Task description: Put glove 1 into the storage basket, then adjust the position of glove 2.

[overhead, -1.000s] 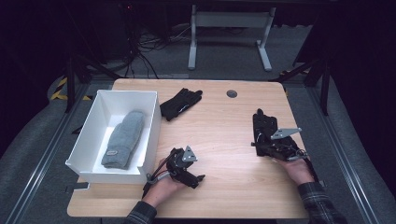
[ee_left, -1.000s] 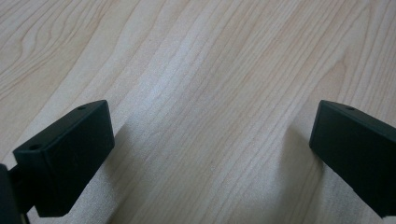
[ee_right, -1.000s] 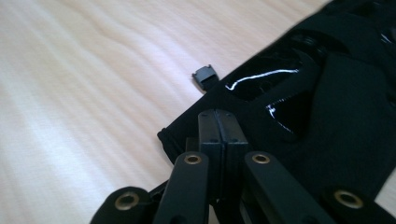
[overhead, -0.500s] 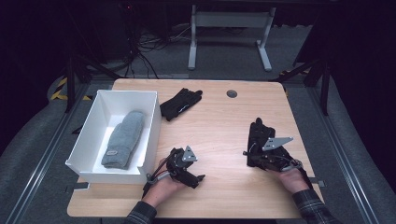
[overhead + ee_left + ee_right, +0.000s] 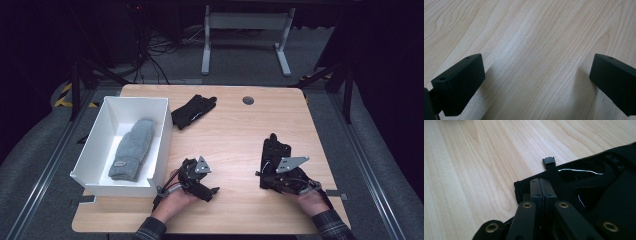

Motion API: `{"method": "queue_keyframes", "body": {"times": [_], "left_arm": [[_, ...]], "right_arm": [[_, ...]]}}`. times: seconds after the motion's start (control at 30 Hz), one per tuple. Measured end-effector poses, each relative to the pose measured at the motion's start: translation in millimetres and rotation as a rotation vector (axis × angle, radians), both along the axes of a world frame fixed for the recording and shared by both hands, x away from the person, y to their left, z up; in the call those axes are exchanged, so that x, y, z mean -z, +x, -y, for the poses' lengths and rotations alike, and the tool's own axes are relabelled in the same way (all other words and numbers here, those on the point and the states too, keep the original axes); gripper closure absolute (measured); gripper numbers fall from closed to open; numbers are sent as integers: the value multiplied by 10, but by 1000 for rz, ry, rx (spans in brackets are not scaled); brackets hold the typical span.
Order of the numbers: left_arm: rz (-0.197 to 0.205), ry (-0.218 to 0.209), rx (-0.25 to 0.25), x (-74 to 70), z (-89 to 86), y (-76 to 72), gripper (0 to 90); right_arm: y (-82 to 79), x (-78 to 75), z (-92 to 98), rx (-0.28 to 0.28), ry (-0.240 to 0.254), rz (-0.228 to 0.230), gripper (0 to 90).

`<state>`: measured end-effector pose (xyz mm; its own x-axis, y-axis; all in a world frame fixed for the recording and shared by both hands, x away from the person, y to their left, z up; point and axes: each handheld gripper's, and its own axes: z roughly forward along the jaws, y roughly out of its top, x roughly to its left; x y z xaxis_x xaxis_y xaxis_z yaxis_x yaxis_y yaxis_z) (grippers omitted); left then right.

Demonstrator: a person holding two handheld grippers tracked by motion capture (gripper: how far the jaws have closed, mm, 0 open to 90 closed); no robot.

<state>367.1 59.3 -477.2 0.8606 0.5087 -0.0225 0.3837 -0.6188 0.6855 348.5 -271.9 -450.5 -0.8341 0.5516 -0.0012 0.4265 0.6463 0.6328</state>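
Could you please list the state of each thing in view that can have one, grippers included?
Right gripper: fingers shut on the black glove lying on the table.
Left gripper: open, nothing between its fingers.
Second black glove: lying loose beside the box.
White box: open-topped, holding a grey mitten lying flat.

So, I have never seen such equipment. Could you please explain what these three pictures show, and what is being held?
A person holds a two-jaw gripper in each hand. The high view looks down on a wooden table; the two gripper views look along each gripper's own jaws. The left gripper rests open over bare wood. The right gripper is shut on the cuff of a black glove. A second black glove lies beside a white box, which holds a grey mitten.
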Motion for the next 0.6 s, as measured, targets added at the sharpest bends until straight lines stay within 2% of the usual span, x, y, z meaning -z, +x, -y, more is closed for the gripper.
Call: {"method": "queue_keyframes", "body": {"times": [0.23,0.4,0.53,0.6], "left_arm": [[0,-1,-12,2,-15,-15,5],[0,0,-12,1,-16,-15,5],[0,-2,-12,-1,-19,-9,5],[-4,7,-30,-32,-31,9,48]], "right_arm": [[-76,15,-38,-41,29,-23,900],[-188,-2,-99,-76,22,-17,900],[-166,-89,-43,-49,65,19,900],[-124,-107,15,-21,85,29,866]]}}
